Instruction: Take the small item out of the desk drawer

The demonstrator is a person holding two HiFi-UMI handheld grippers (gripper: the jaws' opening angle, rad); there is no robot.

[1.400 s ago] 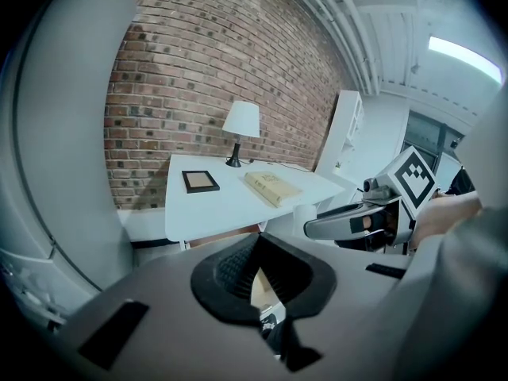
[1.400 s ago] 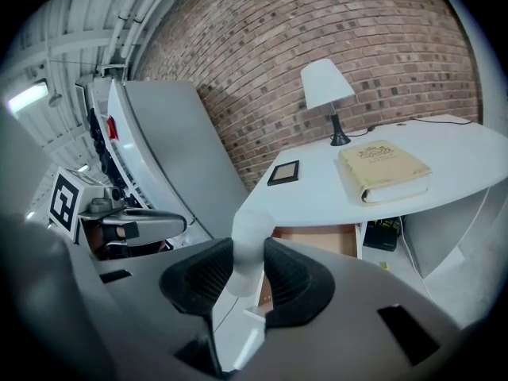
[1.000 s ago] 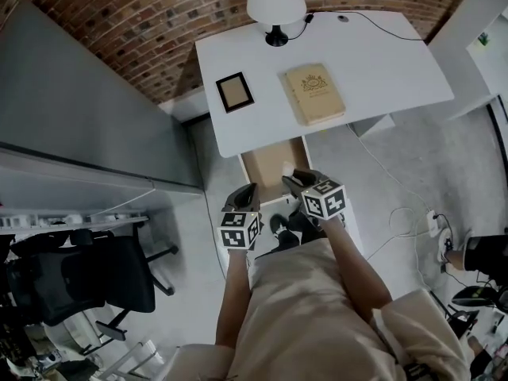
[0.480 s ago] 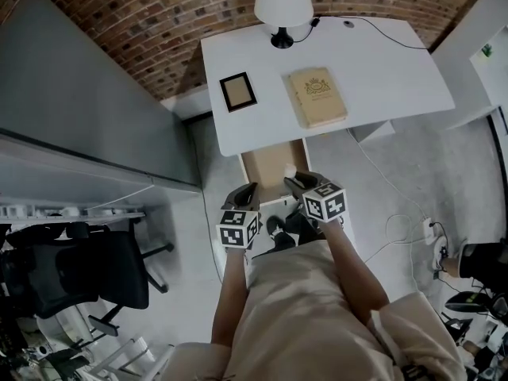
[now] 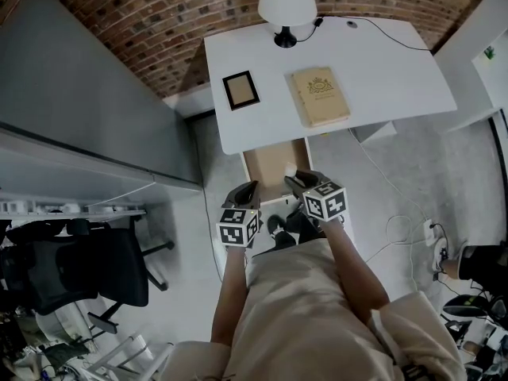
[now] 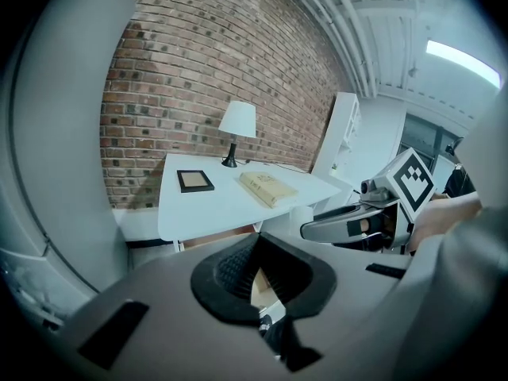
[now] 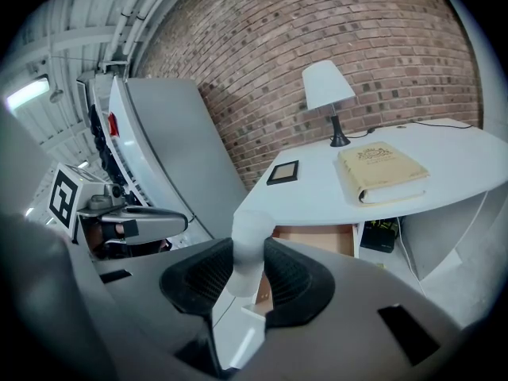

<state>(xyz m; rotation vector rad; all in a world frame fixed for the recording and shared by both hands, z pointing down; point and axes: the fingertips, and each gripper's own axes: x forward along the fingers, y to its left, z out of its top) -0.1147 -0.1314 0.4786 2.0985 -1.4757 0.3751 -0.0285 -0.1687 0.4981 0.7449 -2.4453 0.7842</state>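
Right gripper view: the right gripper (image 7: 249, 252) jaws clamp the small white cylinder (image 7: 252, 227) above the open drawer (image 7: 317, 240) under the table (image 7: 317, 193). Left gripper (image 6: 258, 241) jaws pressed together. Lamp (image 7: 327, 86), book (image 7: 381, 171) and frame (image 7: 283, 172) sit on the table.

Beige top (image 5: 294, 308), grey grippers (image 5: 247, 189) (image 5: 297, 179), black jaws, marker cubes (image 5: 240, 228) (image 5: 324, 201)

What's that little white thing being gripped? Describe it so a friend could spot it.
Find the white desk by the brick wall; its open drawer sticks out below the front edge. Over that drawer the right gripper pinches a small white cylinder, the only thing held, and rounded, unlike the flat book and frame on the desktop.
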